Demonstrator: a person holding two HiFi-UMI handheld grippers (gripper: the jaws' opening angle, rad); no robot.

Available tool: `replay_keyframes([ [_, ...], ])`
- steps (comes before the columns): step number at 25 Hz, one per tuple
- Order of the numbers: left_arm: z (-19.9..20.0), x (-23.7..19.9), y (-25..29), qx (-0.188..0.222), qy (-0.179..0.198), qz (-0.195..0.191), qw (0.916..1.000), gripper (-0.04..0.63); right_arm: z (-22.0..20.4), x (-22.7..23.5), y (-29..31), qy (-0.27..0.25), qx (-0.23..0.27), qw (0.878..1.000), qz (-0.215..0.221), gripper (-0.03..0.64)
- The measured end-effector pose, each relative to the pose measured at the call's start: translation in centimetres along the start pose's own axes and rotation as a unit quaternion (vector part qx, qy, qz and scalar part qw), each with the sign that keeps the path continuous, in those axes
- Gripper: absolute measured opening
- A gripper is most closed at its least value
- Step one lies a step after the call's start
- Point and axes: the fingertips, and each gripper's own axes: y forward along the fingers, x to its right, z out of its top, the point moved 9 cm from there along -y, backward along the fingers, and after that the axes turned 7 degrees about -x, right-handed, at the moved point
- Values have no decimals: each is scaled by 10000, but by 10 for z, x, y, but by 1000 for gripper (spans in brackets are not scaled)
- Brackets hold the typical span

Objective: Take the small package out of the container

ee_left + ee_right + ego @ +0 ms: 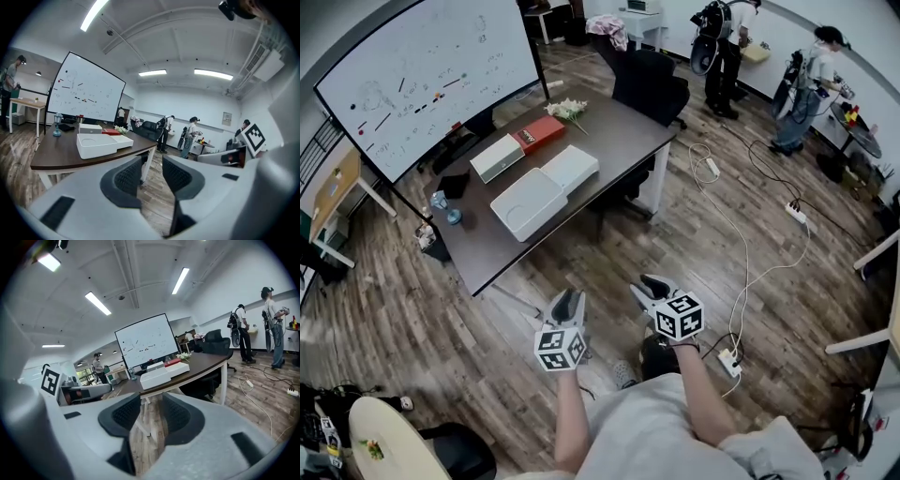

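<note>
On the dark table [619,136] lies a white container [528,202], with a flat white lid-like piece [571,169] touching its far side. I cannot make out a small package in it from here. Both grippers hang over the wooden floor, well short of the table. The left gripper [567,302] is open, and only floor shows between its pads. The right gripper [649,286] is open too, and nothing is held in it. The container [96,144] lies ahead and to the left in the left gripper view. In the right gripper view, the container [155,378] sits straight ahead beyond the right gripper [151,416].
A white box [497,157], a red box [540,134] and flowers [567,110] lie further back on the table. A whiteboard [422,75] stands to the left, a black chair [652,84] behind. Cables and a power strip [729,361] cross the floor at right. People [727,42] stand far back.
</note>
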Motion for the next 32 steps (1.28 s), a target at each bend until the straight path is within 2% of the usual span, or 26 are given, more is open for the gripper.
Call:
replay_keyframes([
  [4,2,0,15,-126,116,17,9999,160,4,12,5,114,9,9998,154,222],
  [6,6,-2,22,-163,168,47,9997,178,9,17,9,172,77,9996,226,283],
  [11,13,-9,42,-172,162,82,9997,205,24,28,29,101,189,9989,417,399],
  [15,22,-17,65,-174,102,122,9997,216,41,40,48,71,144,9982,570,439],
  [23,44,-30,118,-217,-80,96,9997,222,76,79,78,50,74,9981,603,445],
  [27,54,-40,156,-340,-67,43,9994,234,91,104,97,119,191,9978,617,445],
  [32,77,-46,208,-435,20,-37,9990,237,113,145,120,148,104,9985,510,442],
])
